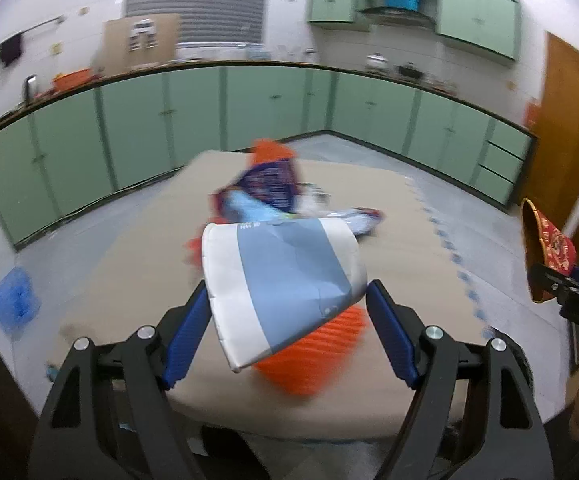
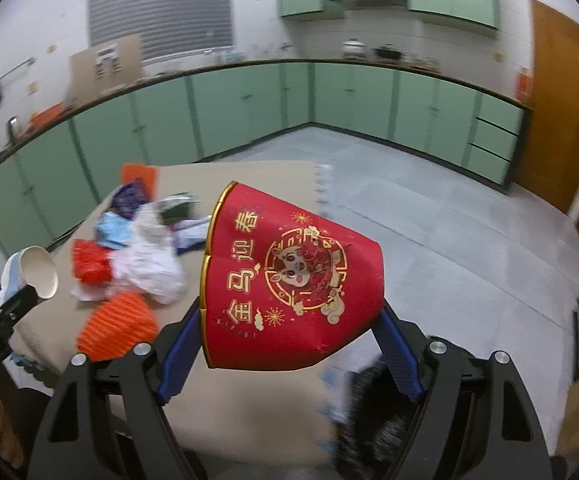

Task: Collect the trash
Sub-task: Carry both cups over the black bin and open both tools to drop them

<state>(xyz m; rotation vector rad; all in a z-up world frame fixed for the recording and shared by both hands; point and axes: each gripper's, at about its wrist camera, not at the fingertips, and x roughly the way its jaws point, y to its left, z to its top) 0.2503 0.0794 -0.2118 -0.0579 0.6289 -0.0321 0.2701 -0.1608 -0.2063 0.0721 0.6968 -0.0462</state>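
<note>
My left gripper is shut on a crushed white and blue paper cup, held above the table; the cup also shows in the right wrist view at the left. My right gripper is shut on a squashed red paper cup with gold print, held above the table's right part; it shows at the right edge of the left wrist view. A ribbed orange cup lies on the beige table, also visible under my left cup. Wrappers and white paper lie in a pile behind it.
Green cabinets line the far walls. A wooden door stands at the right. A blue item lies on the grey floor at the left. Something dark sits below the table's near right edge.
</note>
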